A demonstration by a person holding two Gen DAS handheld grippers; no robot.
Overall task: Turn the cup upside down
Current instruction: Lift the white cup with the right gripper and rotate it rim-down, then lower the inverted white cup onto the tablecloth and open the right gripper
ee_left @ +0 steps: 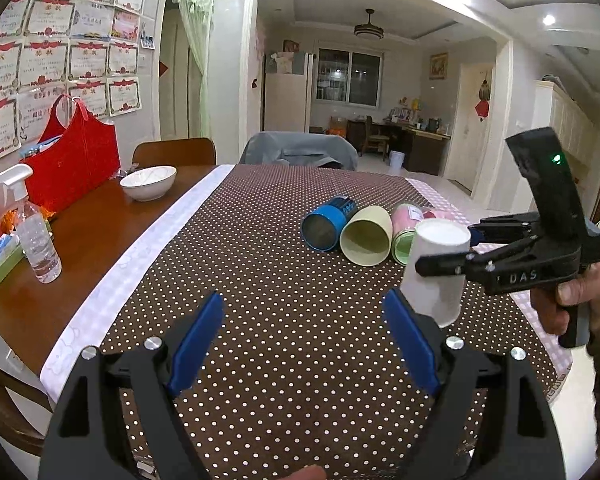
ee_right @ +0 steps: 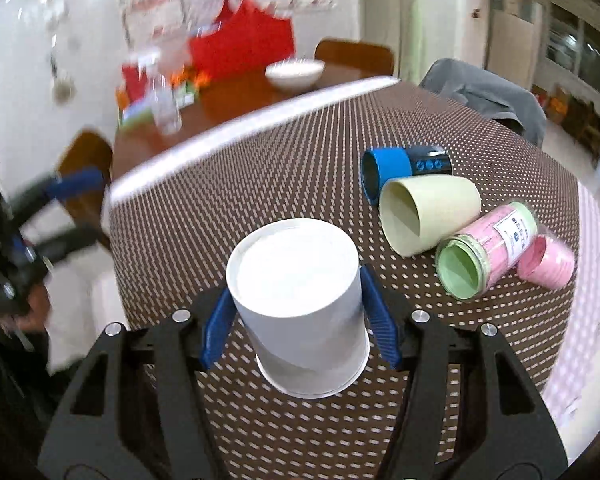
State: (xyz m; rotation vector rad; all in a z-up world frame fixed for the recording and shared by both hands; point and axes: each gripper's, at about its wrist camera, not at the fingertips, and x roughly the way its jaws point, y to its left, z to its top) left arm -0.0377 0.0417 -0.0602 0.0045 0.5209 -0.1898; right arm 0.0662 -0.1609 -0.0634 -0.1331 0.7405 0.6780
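A white paper cup [ee_right: 300, 304] is held upside down, base up, between the blue pads of my right gripper [ee_right: 296, 316], which is shut on it just above the dotted cloth. In the left wrist view the same cup [ee_left: 436, 268] shows at the right, clamped by the right gripper [ee_left: 440, 258]. My left gripper [ee_left: 308, 344] is open and empty over the near part of the brown dotted tablecloth [ee_left: 280, 264], to the left of the cup.
Several cups lie on their sides on the cloth behind the white one: a blue cup [ee_left: 328, 224], a pale yellow cup [ee_left: 366, 236], a pink and green bottle [ee_right: 488, 256], a pink cup [ee_right: 548, 260]. A white bowl [ee_left: 148, 182], spray bottle [ee_left: 32, 228] and red bag [ee_left: 72, 160] stand at the left.
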